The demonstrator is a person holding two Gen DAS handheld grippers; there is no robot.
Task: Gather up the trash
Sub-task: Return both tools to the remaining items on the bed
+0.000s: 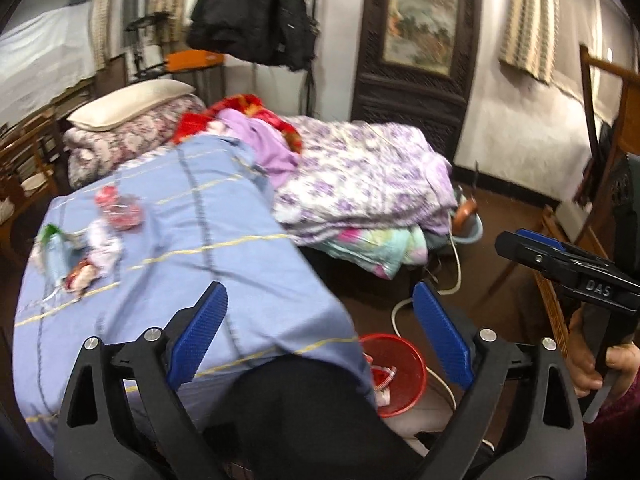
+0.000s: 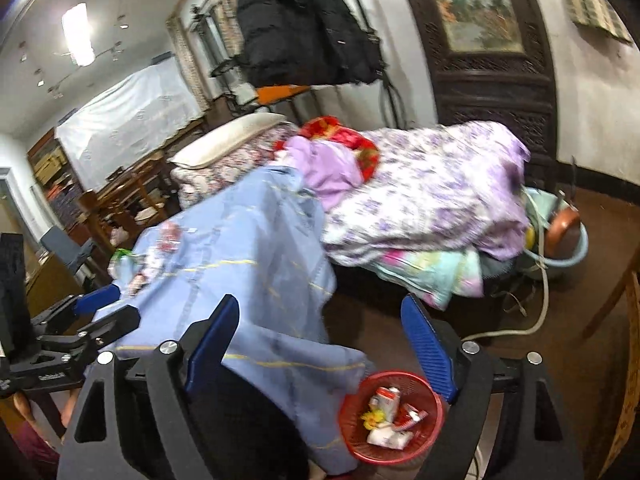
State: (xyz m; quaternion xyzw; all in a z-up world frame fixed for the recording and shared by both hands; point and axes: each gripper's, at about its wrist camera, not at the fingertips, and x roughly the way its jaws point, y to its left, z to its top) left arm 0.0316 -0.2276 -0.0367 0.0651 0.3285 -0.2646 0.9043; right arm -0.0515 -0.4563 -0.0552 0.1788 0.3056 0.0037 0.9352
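Both the left gripper (image 1: 320, 336) and the right gripper (image 2: 320, 348) are being held with jaws wide apart and nothing between them. Trash (image 1: 86, 240) is lying on the blue sheet (image 1: 192, 232); more is sitting in the red basket (image 2: 390, 416) on the floor.

We see the left gripper (image 1: 320, 332) with its blue pads spread wide and nothing between them, above the blue sheet (image 1: 208, 216). Wrappers and scraps (image 1: 92, 240) lie on the sheet's far left part. A red basket (image 1: 396, 372) sits just beside the sheet's right edge, holding litter. The right gripper (image 1: 560, 264) hangs well right of the sheet.
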